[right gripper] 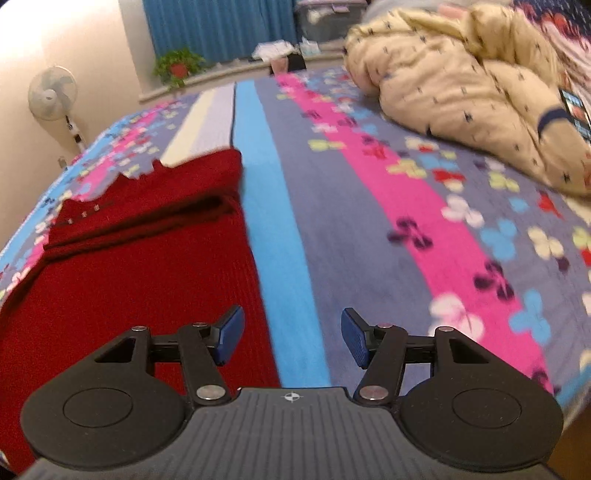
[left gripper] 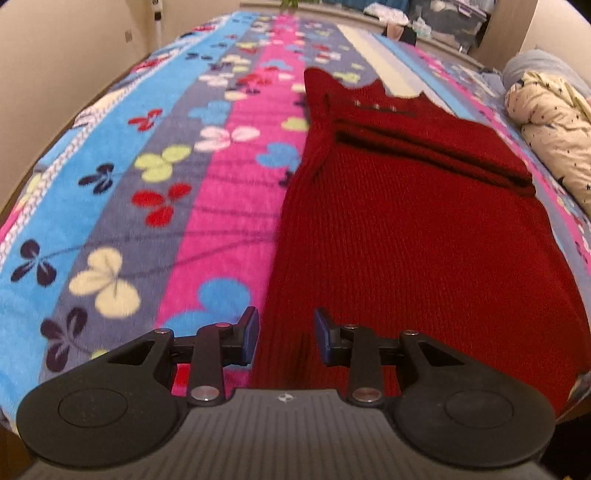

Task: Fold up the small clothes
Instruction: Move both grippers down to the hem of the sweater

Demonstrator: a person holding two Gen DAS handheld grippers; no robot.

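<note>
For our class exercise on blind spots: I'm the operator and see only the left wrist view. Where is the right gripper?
Observer: The right gripper hangs open over the blanket's light-blue stripe, just beside the red sweater, holding nothing.
Operator: Anything standing beyond the bed?
Observer: A white fan by the wall.
Operator: And at the far end?
Observer: A potted plant beside a blue curtain.

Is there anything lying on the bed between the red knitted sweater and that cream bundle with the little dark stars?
Nothing but the flowered striped blanket. In the right wrist view, bare blue, grey and pink stripes separate the red sweater from the cream bundle.
</note>
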